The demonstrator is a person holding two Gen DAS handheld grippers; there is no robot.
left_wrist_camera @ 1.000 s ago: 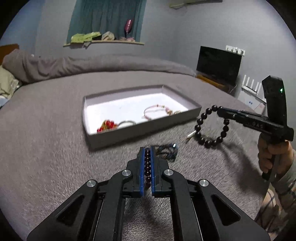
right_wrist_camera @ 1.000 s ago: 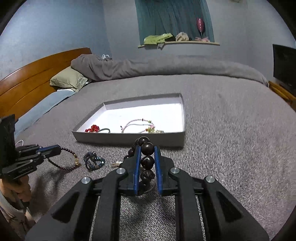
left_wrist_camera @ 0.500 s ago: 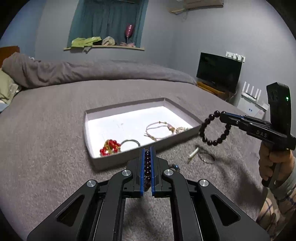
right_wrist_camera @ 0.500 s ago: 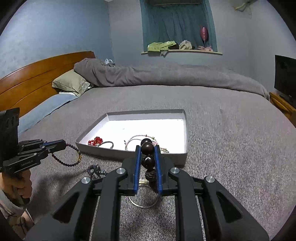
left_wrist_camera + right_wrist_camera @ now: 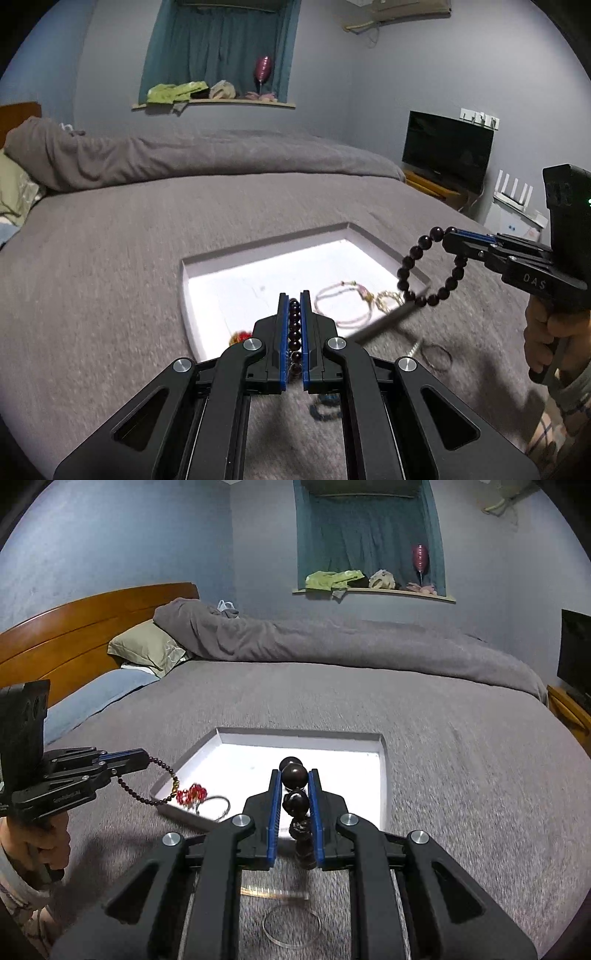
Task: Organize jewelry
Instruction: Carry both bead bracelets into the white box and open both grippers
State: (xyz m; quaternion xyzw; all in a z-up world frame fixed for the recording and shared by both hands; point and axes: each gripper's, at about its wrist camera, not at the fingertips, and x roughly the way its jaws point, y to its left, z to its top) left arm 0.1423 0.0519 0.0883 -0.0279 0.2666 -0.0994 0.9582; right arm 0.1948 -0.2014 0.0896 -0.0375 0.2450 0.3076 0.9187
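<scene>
My left gripper (image 5: 294, 300) is shut on a small dark bead bracelet (image 5: 294, 325), held above the near edge of the white jewelry box (image 5: 229, 258). In the right wrist view that bracelet (image 5: 147, 795) hangs from the left gripper (image 5: 144, 757). My right gripper (image 5: 294, 775) is shut on a large dark bead bracelet (image 5: 294, 775). In the left wrist view it (image 5: 428, 269) dangles from the right gripper (image 5: 448, 236) over the box's right corner. Inside the box lie a pink bead bracelet (image 5: 343, 306), a red bead piece (image 5: 190, 794) and a thin ring bracelet (image 5: 214, 806).
The box (image 5: 382, 775) sits on a grey bedspread (image 5: 110, 258). A blue bead bracelet (image 5: 325, 406), a thin bangle (image 5: 437, 356) and a small metal piece (image 5: 413, 349) lie on the bed in front of the box. A clear bangle (image 5: 291, 926) lies below my right gripper.
Both grippers have risen and moved forward toward the box, each carrying its bracelet. The loose pieces on the bed now lie nearer and lower in view.
</scene>
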